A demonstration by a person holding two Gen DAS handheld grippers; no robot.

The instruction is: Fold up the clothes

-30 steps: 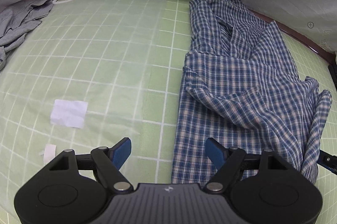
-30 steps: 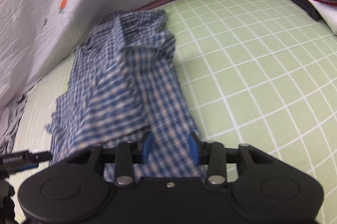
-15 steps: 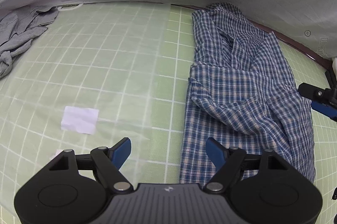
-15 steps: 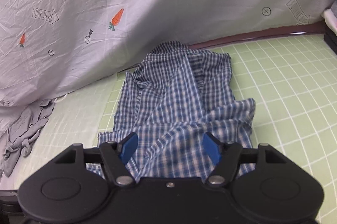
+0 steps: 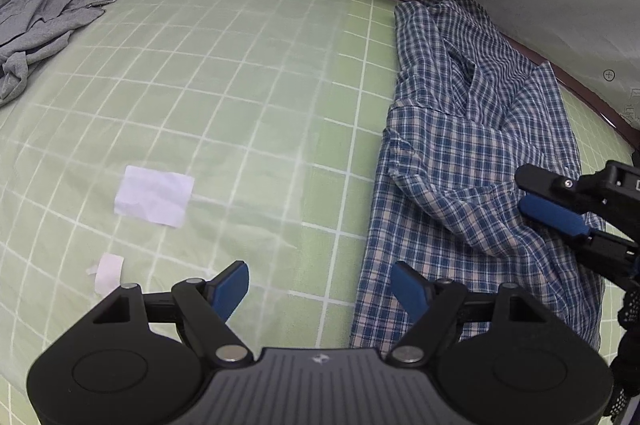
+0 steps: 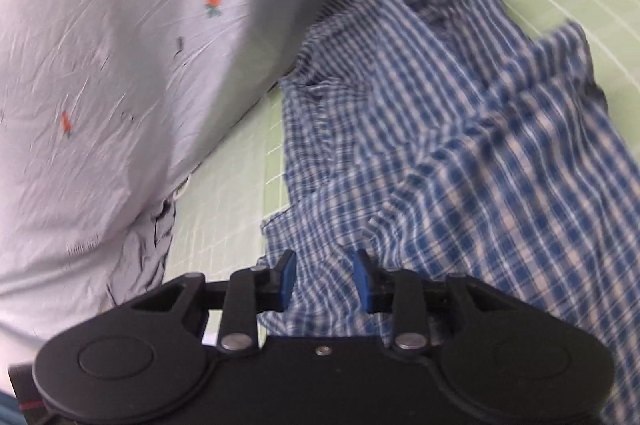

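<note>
A blue and white plaid shirt (image 5: 472, 161) lies lengthwise on the green grid mat, its sides folded in toward the middle. It also fills the right wrist view (image 6: 460, 153). My left gripper (image 5: 320, 289) is open and empty, just left of the shirt's near hem, one finger over the mat. My right gripper (image 6: 324, 279) hovers low over the shirt's near left part with its jaws partly open and nothing between them. It shows in the left wrist view (image 5: 556, 205) over the shirt's right side.
A crumpled grey garment (image 5: 44, 21) lies at the far left, also seen in the right wrist view (image 6: 148, 249). Two white paper scraps (image 5: 154, 195) lie on the mat (image 5: 240, 85). A grey carrot-print sheet (image 6: 100, 45) rises behind the mat.
The right gripper let go of the shirt's side after laying it over the middle, then swung left and down over the shirt with its jaws narrowing. The left gripper shifted slightly.
</note>
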